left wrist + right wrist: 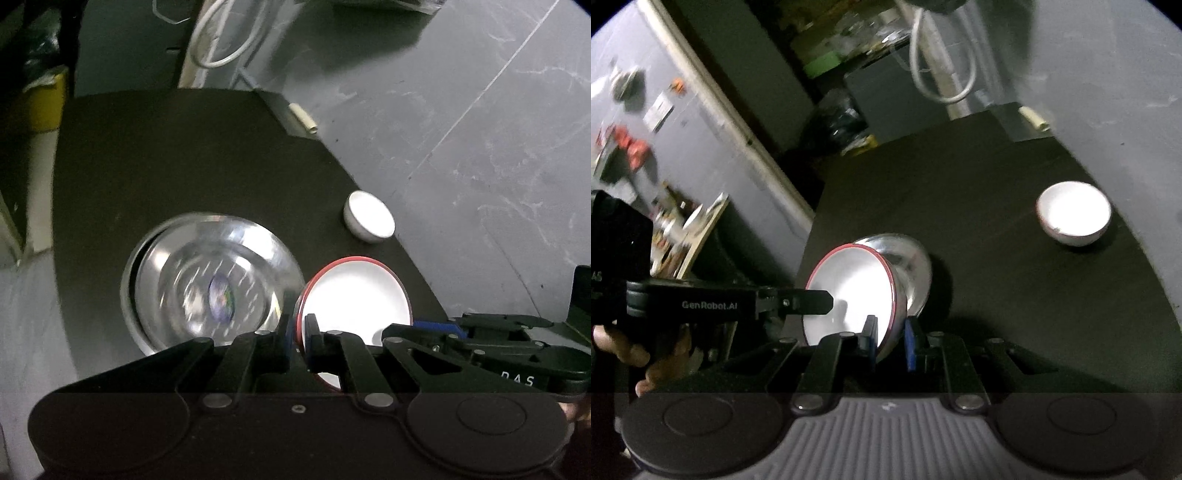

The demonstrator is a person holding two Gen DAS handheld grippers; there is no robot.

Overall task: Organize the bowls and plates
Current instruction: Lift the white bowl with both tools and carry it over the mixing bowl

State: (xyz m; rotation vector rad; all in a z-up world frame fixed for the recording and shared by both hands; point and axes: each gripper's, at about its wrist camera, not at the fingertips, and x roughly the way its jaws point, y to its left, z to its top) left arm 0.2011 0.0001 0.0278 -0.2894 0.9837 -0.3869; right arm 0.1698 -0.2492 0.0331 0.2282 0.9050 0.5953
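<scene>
A white bowl with a red rim [354,295] hangs tilted above the black table, held from two sides. My left gripper [299,332] is shut on its near rim. My right gripper [890,336] is shut on the rim of the same bowl [849,291], whose opening faces left in the right wrist view. Each gripper shows in the other's view: the right gripper [424,326] at the bowl's right edge, the left gripper [827,301] at its left edge. Shiny steel dishes [210,284], stacked, lie on the table beside the bowl. A small white bowl [369,216] stands near the table's right edge.
The black tabletop [184,155] ends in a curved edge with grey marble floor [480,147] beyond. A white cable [221,44] hangs behind the table. A small cream tube [304,118] lies at the far corner. A grey cabinet with stickers [665,110] stands left of the table.
</scene>
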